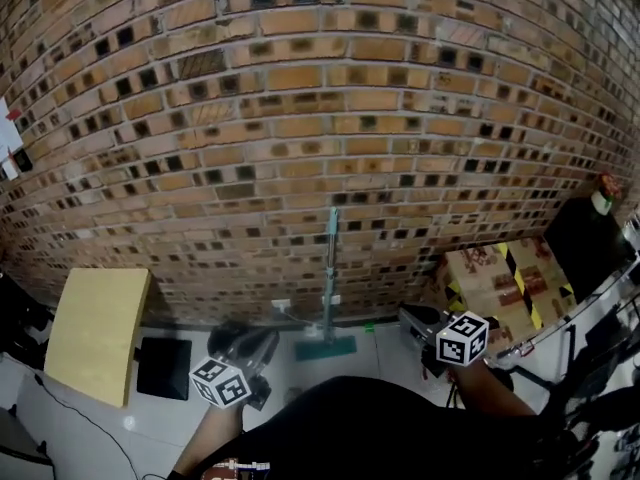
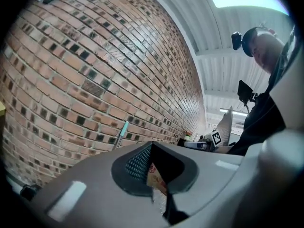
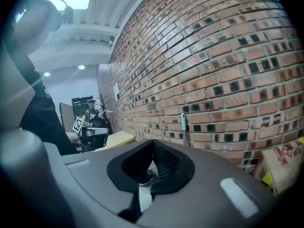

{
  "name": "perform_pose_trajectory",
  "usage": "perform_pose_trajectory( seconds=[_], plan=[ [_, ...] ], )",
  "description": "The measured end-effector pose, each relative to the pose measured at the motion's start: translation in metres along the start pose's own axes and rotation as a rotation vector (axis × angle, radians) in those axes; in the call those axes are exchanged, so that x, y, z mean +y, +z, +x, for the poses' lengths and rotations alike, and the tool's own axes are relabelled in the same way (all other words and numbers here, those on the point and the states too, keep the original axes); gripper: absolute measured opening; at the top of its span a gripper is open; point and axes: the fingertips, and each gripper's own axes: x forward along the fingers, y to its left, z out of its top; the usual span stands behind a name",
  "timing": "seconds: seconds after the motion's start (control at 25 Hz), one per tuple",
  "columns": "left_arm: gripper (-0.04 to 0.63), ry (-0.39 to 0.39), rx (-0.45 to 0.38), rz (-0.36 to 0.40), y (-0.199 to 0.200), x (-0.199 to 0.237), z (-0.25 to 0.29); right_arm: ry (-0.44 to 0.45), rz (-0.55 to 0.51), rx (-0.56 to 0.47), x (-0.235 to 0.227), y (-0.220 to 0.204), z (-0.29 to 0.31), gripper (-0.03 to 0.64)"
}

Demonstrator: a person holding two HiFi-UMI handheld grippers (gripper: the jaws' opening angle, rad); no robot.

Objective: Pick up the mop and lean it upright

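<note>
The mop [image 1: 330, 278] stands upright against the brick wall, its teal head [image 1: 325, 348] on the floor and its thin handle running up the bricks. The handle's teal tip also shows in the left gripper view [image 2: 123, 129] and in the right gripper view [image 3: 183, 123]. My left gripper [image 1: 255, 348] is low, left of the mop head and apart from it, jaws shut with nothing held [image 2: 153, 172]. On the other side of the mop, my right gripper [image 1: 415, 320] is also shut and empty [image 3: 152, 167].
The brick wall [image 1: 320, 118] fills the view ahead. A yellow board [image 1: 97, 333] and a black mat [image 1: 163, 366] lie at the left. A cardboard box with yellow-black tape [image 1: 495, 278] and dark equipment [image 1: 585, 243] stand at the right.
</note>
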Motion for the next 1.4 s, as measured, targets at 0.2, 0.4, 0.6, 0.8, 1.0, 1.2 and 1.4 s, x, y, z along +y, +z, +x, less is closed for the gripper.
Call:
perform_pose_trajectory(
  seconds=[0.2,0.4,0.6,0.8,1.0,1.2,1.4],
  plan=[
    [0.002,-0.107,0.078,0.017,0.03,0.061,0.027,-0.061,0.03,-0.023,-0.001,0.022,0.065,0.015],
    [0.002,-0.181,0.128,0.017,0.053,0.114,0.048,-0.109,0.064,-0.005,-0.003,0.033,0.12,0.015],
    [0.002,-0.211,0.157,0.002,0.05,0.142,0.073,-0.105,0.074,0.044,-0.017,0.025,0.154,0.015],
    [0.002,-0.194,0.167,0.012,0.05,0.142,0.107,-0.052,0.063,0.068,-0.05,0.026,0.167,0.023],
    [0.002,-0.106,0.139,0.026,0.058,0.135,0.146,0.044,0.048,0.115,-0.086,0.026,0.177,0.031],
    [0.002,-0.052,0.13,0.052,0.068,0.131,0.185,0.121,0.038,0.166,-0.122,0.008,0.196,0.041],
    [0.003,-0.064,0.203,0.089,0.055,0.124,0.223,0.17,0.019,0.245,-0.135,-0.033,0.221,0.071]
  ],
)
